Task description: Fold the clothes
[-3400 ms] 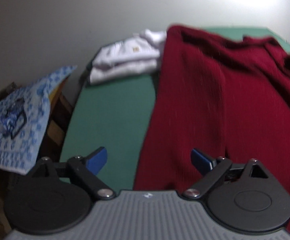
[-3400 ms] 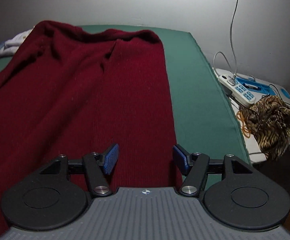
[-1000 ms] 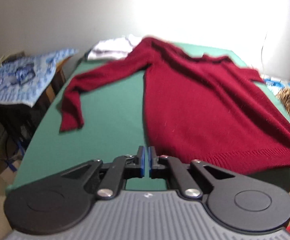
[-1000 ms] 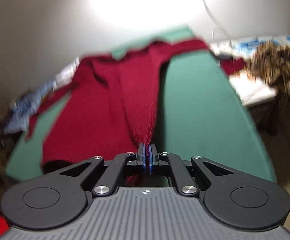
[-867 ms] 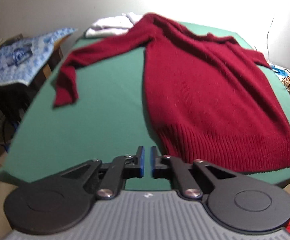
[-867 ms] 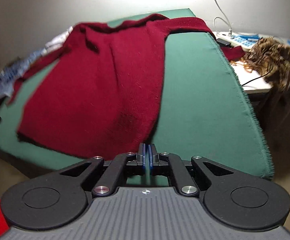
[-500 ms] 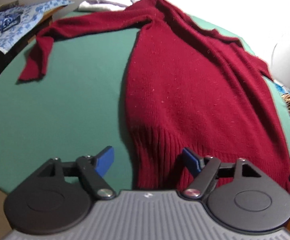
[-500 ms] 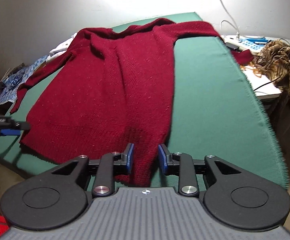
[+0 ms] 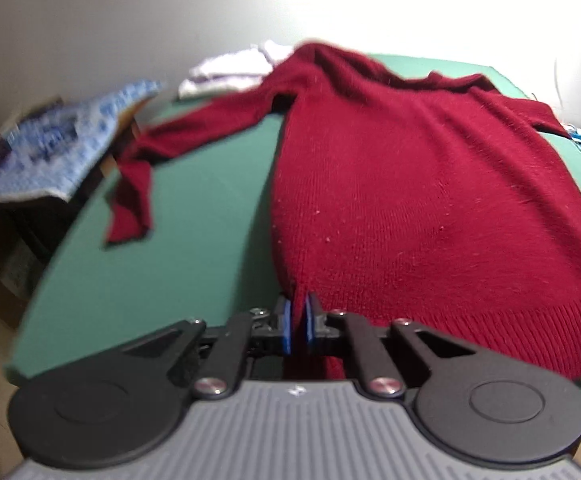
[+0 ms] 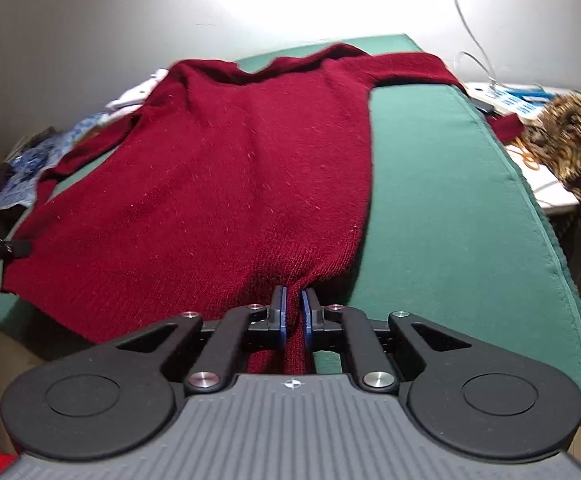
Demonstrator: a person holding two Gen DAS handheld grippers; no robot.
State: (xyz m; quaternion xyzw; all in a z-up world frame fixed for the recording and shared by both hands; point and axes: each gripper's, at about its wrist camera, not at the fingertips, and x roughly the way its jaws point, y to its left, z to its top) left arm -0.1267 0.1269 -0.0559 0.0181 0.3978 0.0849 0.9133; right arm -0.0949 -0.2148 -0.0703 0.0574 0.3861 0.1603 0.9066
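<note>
Pinching the red sweater's (image 9: 410, 208) hem corners, left hand-held gripper (image 9: 298, 322) and right hand-held gripper (image 10: 293, 316) clamp knit.

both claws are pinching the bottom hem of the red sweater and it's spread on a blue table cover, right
Not quite: the cover is green, not blue, as both wrist views show. The rest holds: the left claw and right claw each pinch the red sweater at its bottom hem.

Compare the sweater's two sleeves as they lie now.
The left sleeve lies wholly on the green table, bent near its cuff. The right sleeve runs straight to the table's edge and drops over it, its end hanging beside a side table. The left sleeve ends near blue patterned cloth; the right ends near a brown striped bundle. Both are spread outward, unfolded, and neither is held.
</note>
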